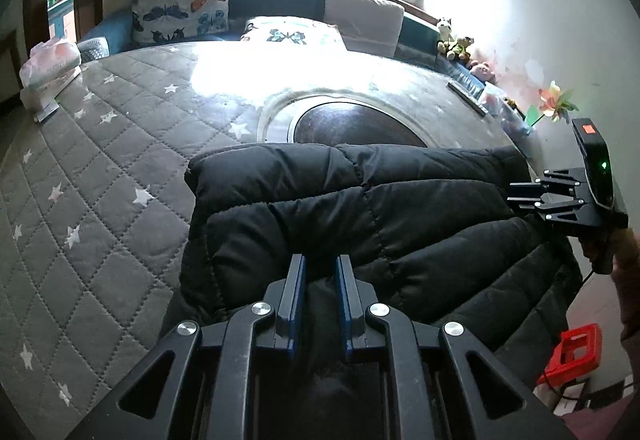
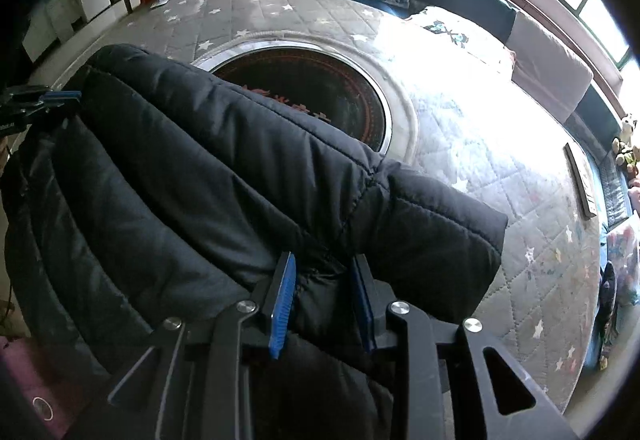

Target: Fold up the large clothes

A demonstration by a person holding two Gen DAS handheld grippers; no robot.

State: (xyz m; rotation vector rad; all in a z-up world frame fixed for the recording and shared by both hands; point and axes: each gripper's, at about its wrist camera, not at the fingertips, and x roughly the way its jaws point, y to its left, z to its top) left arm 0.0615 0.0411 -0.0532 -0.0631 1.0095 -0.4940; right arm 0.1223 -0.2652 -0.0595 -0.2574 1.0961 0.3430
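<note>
A black puffer jacket [image 1: 360, 216] lies folded over on the near part of a grey star-quilted table cover [image 1: 120, 168]. My left gripper [image 1: 321, 272] is shut on the jacket's near edge, with black fabric pinched between its blue pads. My right gripper [image 2: 324, 272] is shut on the jacket [image 2: 208, 168] too, with fabric bunched between its pads. The right gripper also shows in the left wrist view [image 1: 552, 196] at the jacket's right end. The left gripper shows in the right wrist view [image 2: 44, 100] at the jacket's left end.
A round dark heater plate [image 1: 352, 124] sits in the middle of the table, just beyond the jacket. Butterfly cushions [image 1: 182, 6] and a sofa stand behind. A pink tissue pack [image 1: 50, 68] lies at the far left. Plush toys [image 1: 456, 40] sit at the right wall. A red object [image 1: 576, 352] is on the floor.
</note>
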